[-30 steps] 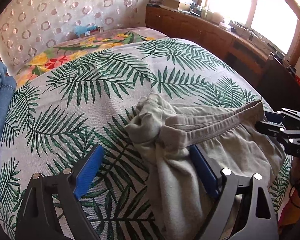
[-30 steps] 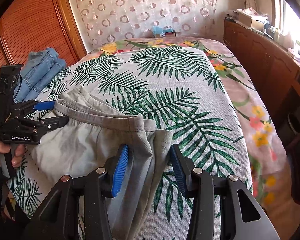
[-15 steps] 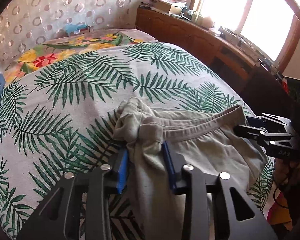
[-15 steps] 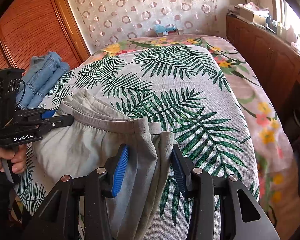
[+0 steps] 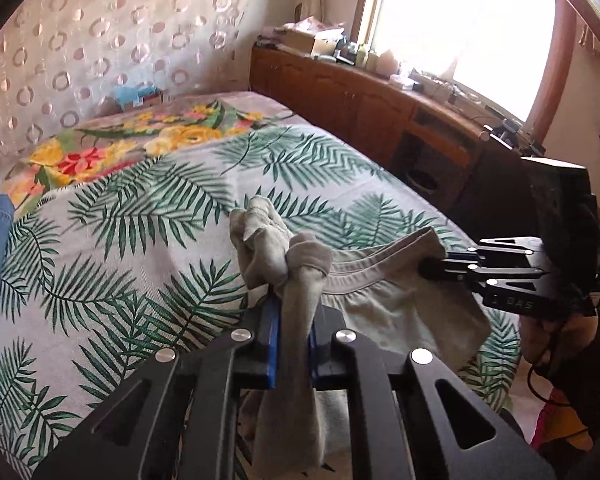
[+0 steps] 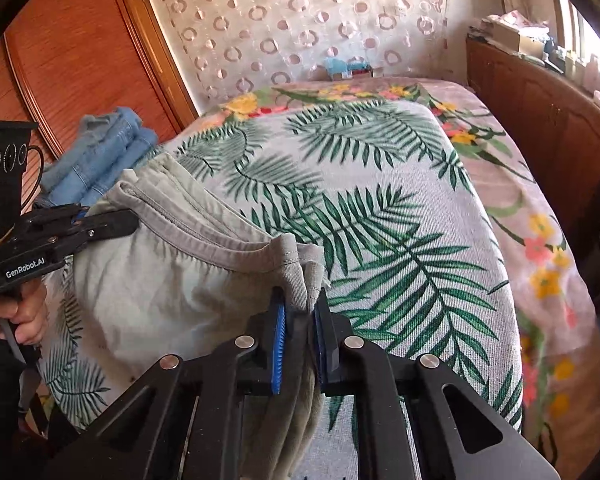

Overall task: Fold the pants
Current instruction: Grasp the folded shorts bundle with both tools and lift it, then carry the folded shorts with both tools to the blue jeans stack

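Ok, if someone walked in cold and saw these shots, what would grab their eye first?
Probably the grey pants bunched at the near edge of the bed, each end of the waistband pinched in a gripper: the left gripper and the right gripper, their jaws having just closed on the cloth. Next, the palm-leaf bedspread beneath, with folded blue jeans by the wooden wardrobe.

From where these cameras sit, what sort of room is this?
Most likely a bedroom in a home. A wide bed with a palm-leaf cover fills the view, a long wooden sideboard cluttered with small things runs under a bright window, and folded jeans lie beside the grey pants.
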`<act>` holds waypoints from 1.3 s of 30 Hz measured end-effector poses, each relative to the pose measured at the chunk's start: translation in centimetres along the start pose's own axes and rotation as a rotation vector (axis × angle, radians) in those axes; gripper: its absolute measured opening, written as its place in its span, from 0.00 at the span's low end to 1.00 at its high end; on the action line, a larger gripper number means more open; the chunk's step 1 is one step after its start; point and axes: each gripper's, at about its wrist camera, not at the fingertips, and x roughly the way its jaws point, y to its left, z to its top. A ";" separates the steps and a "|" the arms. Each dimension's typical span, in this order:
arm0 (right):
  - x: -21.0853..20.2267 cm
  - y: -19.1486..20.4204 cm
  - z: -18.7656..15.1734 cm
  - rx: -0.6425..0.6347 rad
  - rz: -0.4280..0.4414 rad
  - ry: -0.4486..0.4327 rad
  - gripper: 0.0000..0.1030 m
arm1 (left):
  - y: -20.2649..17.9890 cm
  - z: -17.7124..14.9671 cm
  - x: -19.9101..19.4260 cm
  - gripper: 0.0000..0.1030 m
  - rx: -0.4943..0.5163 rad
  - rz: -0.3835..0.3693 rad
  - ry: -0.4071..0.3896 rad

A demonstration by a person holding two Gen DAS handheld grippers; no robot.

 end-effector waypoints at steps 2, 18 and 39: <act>-0.4 0.3 0.0 -0.011 -0.004 -0.015 0.12 | -0.2 0.1 -0.8 0.11 0.000 0.003 -0.019; -4.4 5.4 2.8 -0.135 0.009 -0.143 0.11 | 0.6 0.5 -8.7 0.11 0.000 0.105 -0.168; 3.7 16.3 11.4 -0.370 0.175 -0.214 0.11 | 11.6 -2.3 -17.5 0.11 -0.142 0.343 -0.329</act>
